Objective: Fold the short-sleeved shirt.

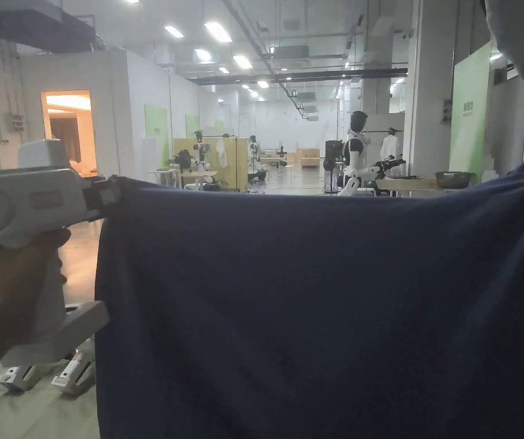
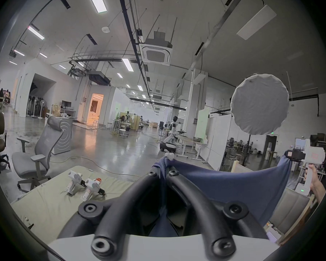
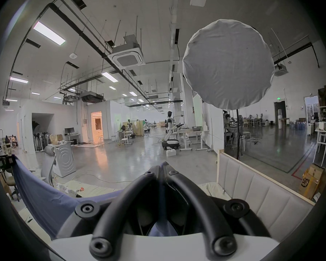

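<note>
Two white handheld grippers are holding a dark navy-blue cotton shirt (image 1: 318,308) up in the air, spreading it wide like a curtain. The left gripper (image 1: 106,195) is pinching the cloth's top left corner between closed jaws, and the right gripper (image 3: 161,168) is clamping the top right corner likewise. Below on the left, two spare white grippers (image 2: 86,186) are lying on a pale green padded table (image 2: 49,199).

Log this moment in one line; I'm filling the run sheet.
stage: shirt held up, unfolded | left claw: shut on navy shirt corner | right claw: shut on other corner | shirt: spread taut, airborne
</note>
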The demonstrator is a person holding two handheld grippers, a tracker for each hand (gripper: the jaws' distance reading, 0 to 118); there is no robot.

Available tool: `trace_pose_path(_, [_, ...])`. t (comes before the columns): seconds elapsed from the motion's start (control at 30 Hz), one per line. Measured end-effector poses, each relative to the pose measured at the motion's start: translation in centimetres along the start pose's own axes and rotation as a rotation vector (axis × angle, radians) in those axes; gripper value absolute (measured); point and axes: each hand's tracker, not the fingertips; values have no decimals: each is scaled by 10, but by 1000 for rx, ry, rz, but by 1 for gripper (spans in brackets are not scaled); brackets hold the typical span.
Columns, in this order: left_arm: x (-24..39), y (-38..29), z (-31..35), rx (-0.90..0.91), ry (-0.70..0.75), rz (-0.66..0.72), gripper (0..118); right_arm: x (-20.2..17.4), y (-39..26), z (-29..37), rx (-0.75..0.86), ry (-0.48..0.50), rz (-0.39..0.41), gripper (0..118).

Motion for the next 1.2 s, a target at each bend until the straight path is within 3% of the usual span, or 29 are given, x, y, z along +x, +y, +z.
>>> trace_pose_path(0.4, [8, -8, -96, -32, 64, -93, 0, -9, 9, -80, 18, -59, 5, 1])
trace_pose_path(0.5, [7, -13, -110, -32, 64, -82, 0, -10, 9, -97, 19, -90, 51, 1])
trace_pose_path(0.73, [8, -17, -161, -32, 77, -81, 0, -10, 5, -138, 23, -133, 14, 1])
trace_pose_path(0.9, [12, -22, -193, -59, 95, -124, 0, -16, 4, -164, 41, -170, 78, 1])
trace_pose_path(1.13, [3, -86, -220, -137, 110, -106, 0, -11, -66, -191, -83, -150, 81, 1])
trace_pose_path(1.2, [0, -131, -219, -202, 104, -85, 0, -8, -108, -189, -138, -135, 24, 1])
